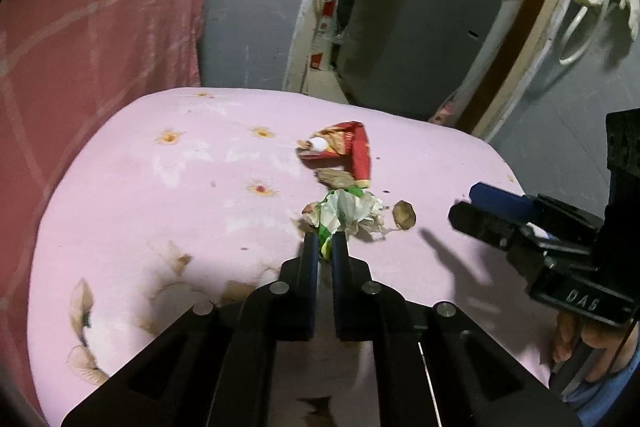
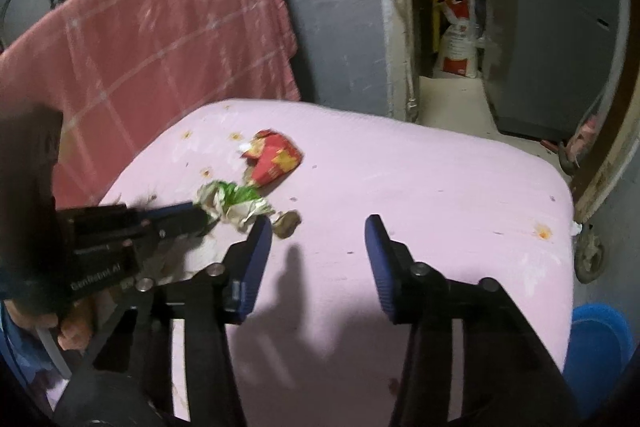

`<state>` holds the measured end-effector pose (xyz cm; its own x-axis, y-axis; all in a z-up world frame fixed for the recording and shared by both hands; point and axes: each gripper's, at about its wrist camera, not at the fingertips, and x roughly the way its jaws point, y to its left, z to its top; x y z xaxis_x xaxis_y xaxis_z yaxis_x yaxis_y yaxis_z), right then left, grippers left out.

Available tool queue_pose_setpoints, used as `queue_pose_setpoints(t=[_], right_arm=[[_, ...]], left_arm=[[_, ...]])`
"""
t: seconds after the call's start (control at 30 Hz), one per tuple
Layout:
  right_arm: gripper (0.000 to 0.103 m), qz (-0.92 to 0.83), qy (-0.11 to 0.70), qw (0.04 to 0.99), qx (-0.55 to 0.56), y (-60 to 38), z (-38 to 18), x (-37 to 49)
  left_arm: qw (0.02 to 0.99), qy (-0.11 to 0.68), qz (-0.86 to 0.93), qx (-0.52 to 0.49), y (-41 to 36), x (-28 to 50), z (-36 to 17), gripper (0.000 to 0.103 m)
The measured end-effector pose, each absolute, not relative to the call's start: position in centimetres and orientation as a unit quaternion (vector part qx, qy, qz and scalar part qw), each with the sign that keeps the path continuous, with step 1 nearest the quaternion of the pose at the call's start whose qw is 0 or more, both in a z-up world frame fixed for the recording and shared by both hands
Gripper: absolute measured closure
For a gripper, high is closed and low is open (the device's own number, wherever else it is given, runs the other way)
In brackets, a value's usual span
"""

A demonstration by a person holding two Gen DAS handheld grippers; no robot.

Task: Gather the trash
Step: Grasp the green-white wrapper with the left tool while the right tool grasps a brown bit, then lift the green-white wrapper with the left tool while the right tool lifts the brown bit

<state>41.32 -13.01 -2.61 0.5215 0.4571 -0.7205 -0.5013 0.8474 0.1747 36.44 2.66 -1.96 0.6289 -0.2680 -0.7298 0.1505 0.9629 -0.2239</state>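
A crumpled green-and-white wrapper (image 1: 344, 211) lies on the pink cloth-covered table (image 1: 180, 187). My left gripper (image 1: 324, 241) is shut on the wrapper's near edge; it also shows in the right wrist view (image 2: 200, 217). A red snack packet (image 1: 348, 147) lies just beyond, with a brown scrap (image 1: 336, 179) at its near edge. A small brown lump (image 1: 404, 214) sits right of the wrapper. My right gripper (image 2: 318, 229) is open and empty over the table, its left finger (image 2: 256, 243) close to the wrapper (image 2: 236, 201) and lump (image 2: 288, 223).
A pink checked cloth (image 2: 160, 39) hangs behind the table on the left. A grey cabinet (image 2: 556, 27) and sacks (image 2: 460, 39) stand beyond the far edge. A blue bin (image 2: 596, 347) sits at the table's right, near a caster wheel (image 2: 590, 259).
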Motion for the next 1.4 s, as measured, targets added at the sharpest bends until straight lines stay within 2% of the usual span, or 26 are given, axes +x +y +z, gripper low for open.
queue_pose_setpoints(t=[0.27,0.43,0.47,0.73,1.0,1.2,1.4], right_arm=[[0.07,0.287,0.436,0.849,-0.081,-9.6,-4.0,41.8],[0.084,0.289,0.444,0.843,-0.094,-8.7,-4.4,42.3],[0.091,0.291,0.443,0.843,-0.094,-8.8,-4.4,42.3],[0.092,0.287,0.397,0.868,-0.078,-10.1,-2.9,41.1],[0.092,0.266,0.262,0.927,-0.035,-13.8,1.0,36.1],[0.092,0.228,0.186,0.956,-0.004,-17.9,3.7,32.5],[0.092,0.176,0.121,0.977,0.015,-21.8,6.2,28.7]], left_arm=[[0.903,0.411,-0.088,-0.085,4.5,36.2,-1.9,0.102],[0.905,0.408,-0.088,-0.086,4.6,35.9,-2.1,0.103],[0.905,0.407,-0.088,-0.086,4.6,35.9,-2.1,0.103],[0.918,0.376,-0.094,-0.081,4.2,34.2,-1.1,0.103],[0.947,0.297,-0.102,-0.076,2.7,31.9,2.1,0.103],[0.966,0.225,-0.112,-0.064,-0.5,29.7,4.8,0.103],[0.97,0.19,-0.141,-0.058,-4.8,28.1,6.2,0.103]])
